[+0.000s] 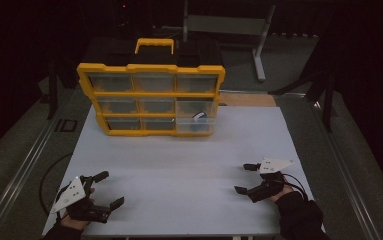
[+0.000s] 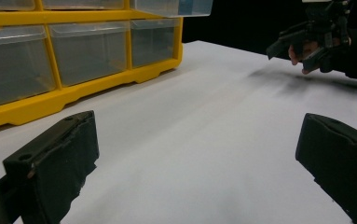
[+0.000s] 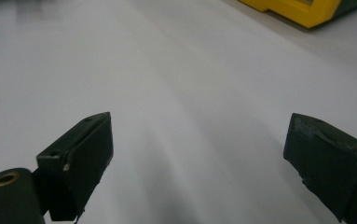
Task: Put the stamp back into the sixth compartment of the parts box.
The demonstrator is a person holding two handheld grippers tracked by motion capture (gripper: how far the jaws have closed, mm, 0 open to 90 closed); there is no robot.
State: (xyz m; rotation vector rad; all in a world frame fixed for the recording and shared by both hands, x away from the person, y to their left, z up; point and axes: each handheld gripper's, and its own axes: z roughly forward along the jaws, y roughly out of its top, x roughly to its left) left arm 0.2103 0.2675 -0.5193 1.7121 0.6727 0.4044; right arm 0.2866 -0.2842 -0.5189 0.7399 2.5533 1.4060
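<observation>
Both grippers stand with jaws spread wide, holding nothing. From the high view, the left gripper and right gripper sit near the white table's front corners, well apart from the yellow drawer organizer standing upright at the far side. Left gripper view: empty jaws, organizer ahead-left, right gripper far off. Right gripper view: parted jaws over bare tabletop, organizer corner beyond.

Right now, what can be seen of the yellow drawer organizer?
The yellow drawer organizer stands upright at the table's far left, apparently plastic, with a yellow carry handle on top. Its frame holds a three-by-three grid of clear drawers. The lower-right drawer looks pulled slightly forward and holds a small dark item. Both tongs are apart from it.
</observation>
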